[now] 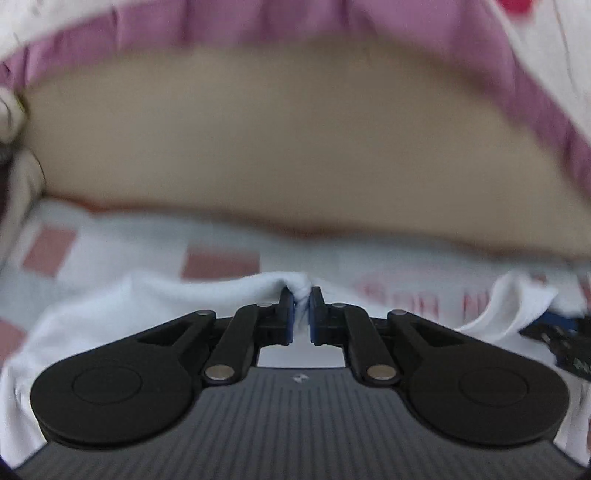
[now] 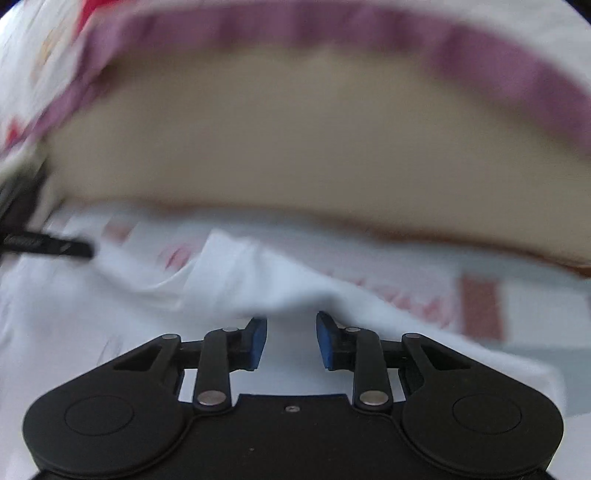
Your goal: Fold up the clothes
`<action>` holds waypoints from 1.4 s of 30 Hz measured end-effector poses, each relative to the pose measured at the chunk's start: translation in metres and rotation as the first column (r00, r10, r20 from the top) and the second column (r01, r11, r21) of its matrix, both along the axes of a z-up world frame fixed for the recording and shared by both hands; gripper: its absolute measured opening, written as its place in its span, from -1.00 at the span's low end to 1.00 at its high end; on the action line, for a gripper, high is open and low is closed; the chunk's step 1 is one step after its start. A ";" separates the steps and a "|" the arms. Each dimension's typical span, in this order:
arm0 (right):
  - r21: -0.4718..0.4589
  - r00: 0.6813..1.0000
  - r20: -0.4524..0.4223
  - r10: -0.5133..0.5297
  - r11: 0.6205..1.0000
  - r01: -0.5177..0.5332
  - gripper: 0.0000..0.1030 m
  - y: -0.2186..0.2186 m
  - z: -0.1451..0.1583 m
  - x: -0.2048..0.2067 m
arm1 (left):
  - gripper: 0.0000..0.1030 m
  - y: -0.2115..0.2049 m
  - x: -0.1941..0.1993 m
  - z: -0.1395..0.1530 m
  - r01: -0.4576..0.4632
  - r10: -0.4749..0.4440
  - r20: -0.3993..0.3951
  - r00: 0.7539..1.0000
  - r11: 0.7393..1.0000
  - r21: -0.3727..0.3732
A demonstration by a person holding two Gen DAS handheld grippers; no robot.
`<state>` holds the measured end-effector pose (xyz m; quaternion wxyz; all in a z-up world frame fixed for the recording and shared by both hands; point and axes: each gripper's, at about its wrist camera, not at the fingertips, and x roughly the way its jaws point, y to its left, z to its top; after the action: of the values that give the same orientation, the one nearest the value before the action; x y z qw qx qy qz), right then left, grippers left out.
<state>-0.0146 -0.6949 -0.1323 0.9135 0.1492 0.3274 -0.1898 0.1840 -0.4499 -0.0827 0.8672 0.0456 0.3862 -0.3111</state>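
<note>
A white garment (image 1: 110, 306) with pink-red printed blocks lies spread in front of both grippers. My left gripper (image 1: 303, 299) is shut on a bunched fold of its white fabric, which sticks up between the blue pads. In the right wrist view the same garment (image 2: 229, 280) drapes over the fingertips of my right gripper (image 2: 291, 328). That gripper is open, its blue pads (image 2: 258, 339) well apart, with white cloth lying across the gap. The right gripper's black body (image 1: 557, 343) shows at the right edge of the left wrist view. Both views are blurred.
Beyond the garment stretches a plain tan surface (image 1: 295, 147), also in the right wrist view (image 2: 295, 147). A purple-pink band of cloth (image 1: 258, 26) with white and red fabric behind it borders its far side. A dark object (image 2: 48, 245) sits at the left.
</note>
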 end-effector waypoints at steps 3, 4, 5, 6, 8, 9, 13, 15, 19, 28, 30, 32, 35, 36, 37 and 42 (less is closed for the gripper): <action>0.055 0.983 0.056 -0.172 0.984 0.169 -0.34 -0.033 0.011 -0.019 | -0.19 -0.007 0.015 0.007 -0.105 0.107 0.052 0.993 0.993 -0.048; 0.097 0.976 0.046 -0.214 0.973 0.209 -0.34 -0.046 0.012 -0.026 | 0.07 -0.013 0.012 0.008 -0.120 0.120 0.063 0.991 0.993 0.001; 0.132 0.969 0.017 -0.247 0.961 0.243 -0.34 -0.059 0.014 -0.033 | 0.26 -0.019 0.008 0.009 -0.135 0.131 0.075 0.989 0.990 0.051; 0.156 0.962 -0.032 -0.272 0.949 0.273 -0.33 -0.071 0.015 -0.039 | 0.26 -0.023 -0.004 0.009 -0.101 0.092 0.101 0.991 0.991 0.085; 0.185 0.953 -0.076 -0.295 0.934 0.304 -0.31 -0.090 0.023 -0.056 | 0.26 -0.030 -0.038 0.009 0.014 -0.031 0.131 0.991 0.992 0.129; 0.201 0.949 -0.093 -0.302 0.927 0.315 -0.27 -0.097 0.028 -0.064 | 0.26 -0.034 -0.056 0.008 0.071 -0.093 0.143 0.985 0.986 0.152; 0.290 0.931 -0.141 -0.335 0.886 0.363 -0.03 -0.116 0.043 -0.105 | 0.25 -0.039 -0.095 0.003 0.175 -0.179 0.037 0.983 0.981 0.087; 0.354 0.921 -0.146 -0.362 0.850 0.390 0.00 -0.117 0.038 -0.122 | 0.15 -0.041 -0.114 0.000 0.224 -0.223 -0.014 0.975 0.973 0.050; 0.488 0.929 -0.180 -0.324 0.790 0.371 0.00 -0.106 0.021 -0.162 | -0.09 -0.047 -0.153 -0.006 0.312 -0.314 -0.112 0.943 0.949 -0.032; 0.699 0.924 -0.180 -0.338 0.617 0.362 0.00 -0.055 -0.004 -0.243 | -0.45 -0.050 -0.214 -0.022 0.424 -0.434 -0.238 0.869 0.901 -0.095; 0.684 0.930 -0.210 -0.302 0.634 0.361 0.01 -0.052 -0.004 -0.236 | -0.45 -0.055 -0.218 -0.031 0.428 -0.442 -0.271 0.855 0.897 -0.115; 0.654 0.944 -0.249 -0.215 0.682 0.328 0.02 -0.049 -0.008 -0.218 | -0.45 -0.061 -0.222 -0.038 0.427 -0.441 -0.291 0.849 0.897 -0.112; 0.529 0.948 -0.298 -0.114 0.807 0.263 -0.77 -0.038 0.000 -0.192 | -0.45 -0.062 -0.228 -0.044 0.431 -0.433 -0.284 0.855 0.899 -0.074; 0.460 0.947 -0.298 -0.116 0.852 0.250 -0.95 -0.036 0.011 -0.189 | -0.45 -0.060 -0.230 -0.043 0.438 -0.438 -0.272 0.857 0.897 -0.063; 0.381 0.950 -0.281 -0.136 0.893 0.240 -0.95 -0.035 0.025 -0.188 | -0.45 -0.057 -0.232 -0.040 0.451 -0.450 -0.262 0.854 0.891 -0.060; 0.043 0.956 -0.185 -0.227 0.970 0.238 -0.96 -0.049 0.100 -0.197 | -0.45 -0.039 -0.228 -0.034 0.451 -0.450 -0.241 0.860 0.891 -0.056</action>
<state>-0.2115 -0.7436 -0.0323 0.8466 0.1985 0.3939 -0.2979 -0.0435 -0.4885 -0.1168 0.7155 0.0965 0.4702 -0.5076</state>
